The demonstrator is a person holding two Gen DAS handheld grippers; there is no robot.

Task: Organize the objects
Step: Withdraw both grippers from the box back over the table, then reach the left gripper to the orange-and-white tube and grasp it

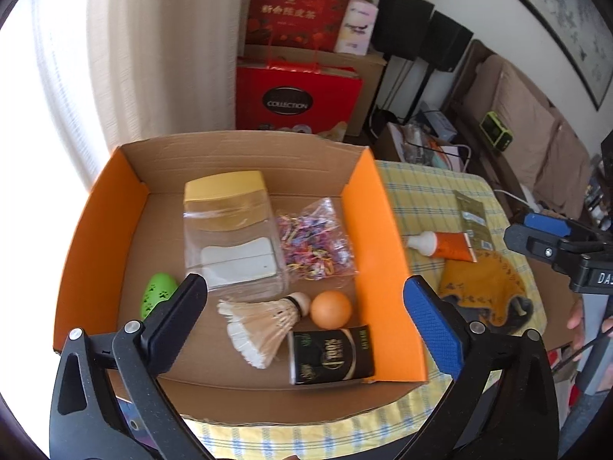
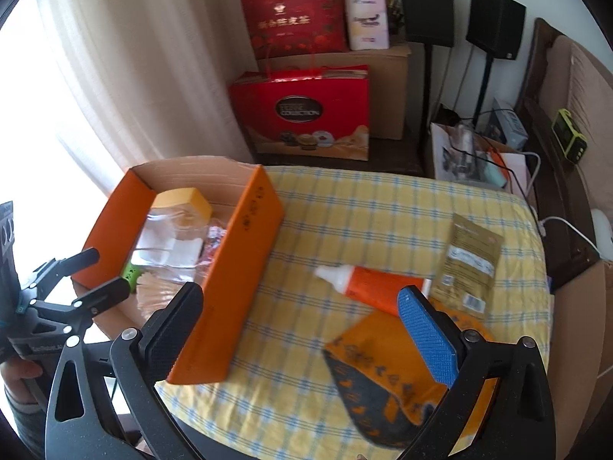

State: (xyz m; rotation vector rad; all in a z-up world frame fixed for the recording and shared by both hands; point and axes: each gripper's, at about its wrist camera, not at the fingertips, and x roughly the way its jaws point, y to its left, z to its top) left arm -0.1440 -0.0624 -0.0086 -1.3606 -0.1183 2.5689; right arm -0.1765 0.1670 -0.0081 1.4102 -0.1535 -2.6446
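My left gripper (image 1: 306, 283) hangs open over an orange cardboard box (image 1: 367, 211), with nothing between its fingers. In the box lie a clear jar with a yellow lid (image 1: 230, 237), a bag of coloured bands (image 1: 314, 245), a green toy (image 1: 157, 293), a shuttlecock (image 1: 264, 318), an orange ball (image 1: 330, 308) and a small black carton (image 1: 331, 354). My right gripper (image 2: 300, 293) is open and empty above the checked tablecloth, just right of the box (image 2: 237, 268). Beside it lie an orange tube (image 2: 375, 285), a gold packet (image 2: 467, 257) and an orange-and-grey cloth (image 2: 387, 375).
The yellow checked tablecloth (image 2: 364, 211) covers a small table with its edges close on every side. Red gift bags (image 2: 302, 115), cardboard boxes and two black speakers stand behind on the floor. A sofa runs along the right. A curtain hangs at the left.
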